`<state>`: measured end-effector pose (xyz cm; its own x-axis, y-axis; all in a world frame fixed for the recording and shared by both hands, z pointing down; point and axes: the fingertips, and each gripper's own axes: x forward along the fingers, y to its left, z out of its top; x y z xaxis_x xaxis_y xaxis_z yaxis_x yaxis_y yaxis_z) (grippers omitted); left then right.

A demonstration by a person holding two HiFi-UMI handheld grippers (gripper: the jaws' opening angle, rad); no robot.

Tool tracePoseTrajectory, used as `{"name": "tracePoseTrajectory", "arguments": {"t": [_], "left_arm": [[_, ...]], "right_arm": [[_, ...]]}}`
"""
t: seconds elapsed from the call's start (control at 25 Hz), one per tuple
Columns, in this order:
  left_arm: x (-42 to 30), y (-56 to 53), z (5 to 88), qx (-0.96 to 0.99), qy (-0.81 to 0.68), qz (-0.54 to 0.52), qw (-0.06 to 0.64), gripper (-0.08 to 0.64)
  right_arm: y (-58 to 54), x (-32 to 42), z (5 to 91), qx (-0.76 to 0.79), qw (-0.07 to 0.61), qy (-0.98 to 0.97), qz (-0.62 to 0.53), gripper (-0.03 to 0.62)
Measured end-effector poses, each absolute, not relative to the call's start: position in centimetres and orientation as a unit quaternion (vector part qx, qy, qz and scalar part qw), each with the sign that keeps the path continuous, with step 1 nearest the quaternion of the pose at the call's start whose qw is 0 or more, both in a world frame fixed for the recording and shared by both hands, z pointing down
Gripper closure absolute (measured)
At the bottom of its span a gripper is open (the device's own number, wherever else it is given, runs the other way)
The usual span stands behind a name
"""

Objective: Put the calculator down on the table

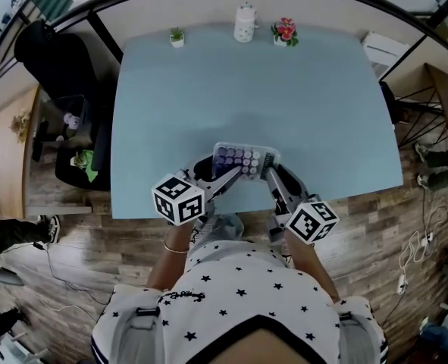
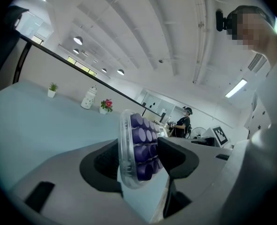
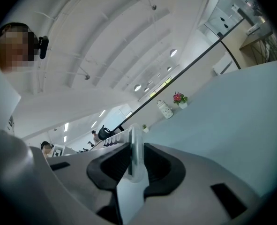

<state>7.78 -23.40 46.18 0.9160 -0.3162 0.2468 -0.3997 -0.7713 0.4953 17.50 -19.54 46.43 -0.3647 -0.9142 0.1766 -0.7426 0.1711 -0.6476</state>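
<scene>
Purple keys are showing through the clear case of the calculator (image 1: 244, 160), which is hanging over the near edge of the pale blue table (image 1: 299, 97); the left gripper (image 1: 227, 177) is clamping its left end across the keys, and the right gripper (image 1: 269, 174) is pinching its thin right edge; at the far edge a small pot (image 1: 177, 41) is holding a green plant, a second pot (image 1: 283, 40) is holding red flowers, and a white jar (image 1: 245, 25) is standing between them
</scene>
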Motion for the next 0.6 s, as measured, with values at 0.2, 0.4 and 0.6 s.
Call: {"name": "tracePoseTrajectory", "arguments": {"t": [0.2,0.4,0.6], "left_arm": [[7.9,-25.2,47.5,0.938,-0.182,0.094,0.28,0.299],[7.9,-26.6,48.9,0.938,-0.173,0.109,0.28,0.295],[8.1,-28.0,50.0,0.936,-0.162,0.11,0.291,0.293]], "right_arm": [[-21.2,17.4,47.8,-0.559,0.112,0.744,-0.35,0.506],[-22.5,17.2,49.0,-0.569,0.096,0.734,-0.358,0.505],[-23.6,17.3,49.8,-0.581,0.088,0.723,-0.364,0.503]]}}
